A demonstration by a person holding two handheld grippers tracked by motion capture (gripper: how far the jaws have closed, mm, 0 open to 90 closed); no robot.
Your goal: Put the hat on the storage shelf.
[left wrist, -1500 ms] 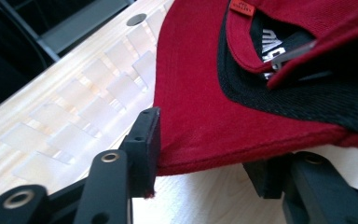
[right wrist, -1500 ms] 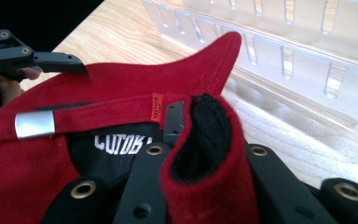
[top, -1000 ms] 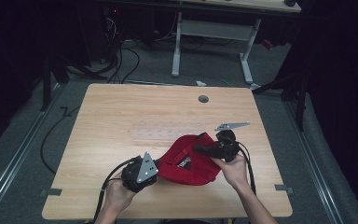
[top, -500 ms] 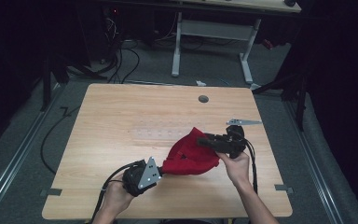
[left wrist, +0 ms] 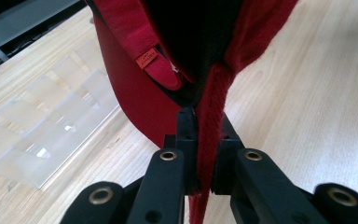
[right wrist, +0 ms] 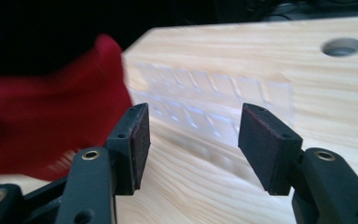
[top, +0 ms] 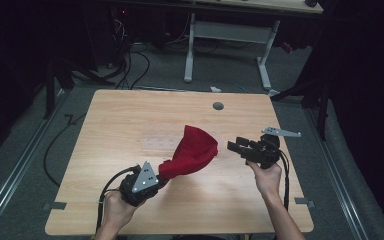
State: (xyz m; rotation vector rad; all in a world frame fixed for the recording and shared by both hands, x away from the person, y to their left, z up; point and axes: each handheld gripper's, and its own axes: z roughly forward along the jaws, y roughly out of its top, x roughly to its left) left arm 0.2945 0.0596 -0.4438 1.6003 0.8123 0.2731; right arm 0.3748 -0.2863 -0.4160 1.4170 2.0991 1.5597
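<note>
High view: the red cap (top: 192,150) is clamped by its strap in the left gripper (top: 161,176); the right gripper (top: 234,146) fingers are held wide apart, empty, above the counter (top: 130,115).

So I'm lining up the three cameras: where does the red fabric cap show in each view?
High view: the red fabric cap sits centre, lifted off the light wooden table, held by the left gripper.
Left gripper view: top centre, its strap pinched between the jaws.
Right gripper view: left side, blurred, beside the open right gripper.
Shared landmark: the clear tape patch on the table.
</note>
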